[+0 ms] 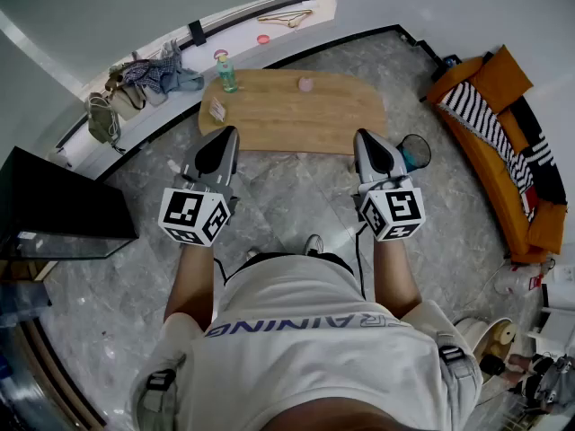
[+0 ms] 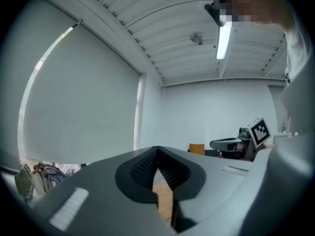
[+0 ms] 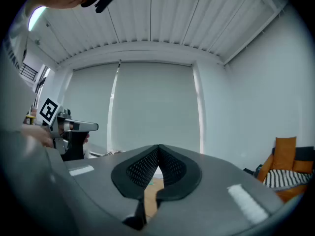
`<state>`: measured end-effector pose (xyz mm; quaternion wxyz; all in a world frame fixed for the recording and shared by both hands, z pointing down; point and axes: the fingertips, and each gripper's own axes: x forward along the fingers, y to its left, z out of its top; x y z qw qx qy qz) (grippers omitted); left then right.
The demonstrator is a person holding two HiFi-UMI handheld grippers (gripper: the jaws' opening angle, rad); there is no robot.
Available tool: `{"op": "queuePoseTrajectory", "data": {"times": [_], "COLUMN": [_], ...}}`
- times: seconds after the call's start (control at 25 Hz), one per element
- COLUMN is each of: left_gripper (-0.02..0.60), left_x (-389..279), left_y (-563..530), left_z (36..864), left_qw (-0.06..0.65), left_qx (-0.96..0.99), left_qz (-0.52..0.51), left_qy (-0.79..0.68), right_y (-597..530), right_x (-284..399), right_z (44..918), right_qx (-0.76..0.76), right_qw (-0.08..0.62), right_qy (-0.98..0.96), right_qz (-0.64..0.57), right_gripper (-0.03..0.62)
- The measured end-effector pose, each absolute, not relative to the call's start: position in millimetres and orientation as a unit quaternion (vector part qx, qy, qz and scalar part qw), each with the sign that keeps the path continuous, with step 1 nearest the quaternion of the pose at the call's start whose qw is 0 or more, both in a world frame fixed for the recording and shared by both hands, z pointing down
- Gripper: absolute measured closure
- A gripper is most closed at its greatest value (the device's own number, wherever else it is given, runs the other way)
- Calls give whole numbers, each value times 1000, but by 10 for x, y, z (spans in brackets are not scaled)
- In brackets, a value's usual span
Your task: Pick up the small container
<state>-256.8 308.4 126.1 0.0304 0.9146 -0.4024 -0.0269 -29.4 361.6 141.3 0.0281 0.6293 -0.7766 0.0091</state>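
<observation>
You hold the left gripper (image 1: 226, 135) and the right gripper (image 1: 364, 137) level at the near edge of the table (image 1: 341, 119), one toward each end. Both have their jaws closed tip to tip, with nothing between them. The small container (image 1: 305, 83) stands on the table near its far edge, about mid-length, well apart from both grippers. A bottle (image 1: 226, 72) stands at the table's far left corner.

R tool (image 3: 157, 151) tips together; orange sofa (image 3: 287, 154) rt.
</observation>
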Motion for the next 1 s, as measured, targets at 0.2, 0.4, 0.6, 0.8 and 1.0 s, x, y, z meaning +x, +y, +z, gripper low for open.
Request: {"op": "queuePoseTrajectory", "data": {"times": [0.2, 0.4, 0.6, 0.8, 1.0], "left_gripper": [581, 581, 581, 581, 581], "left_x": [-2575, -2515, -2445, -2310, -2039], "left_y": [3039, 3039, 3037, 3020, 3004], "left_z": [1240, 1211, 1208, 1214, 1163], "left_qw": [30, 22, 22, 23, 16], "left_qx": [914, 914, 915, 915, 914], "left_qz": [-27, -30, -28, -24, -23], "left_qy": [-404, -405, -401, -402, -406], "right_y": [3591, 3606, 3581, 3549, 3531], "right_x": [-304, -249, -195, -13, 332], "right_z": [1372, 1332, 1328, 1313, 1296], "right_qx": [634, 634, 633, 641, 641], "right_qw": [29, 26, 27, 6, -20], "right_qy": [-773, -773, -773, -768, -767], "right_qz": [7, 3, 3, 10, 17], "right_gripper": [579, 579, 579, 579, 579]}}
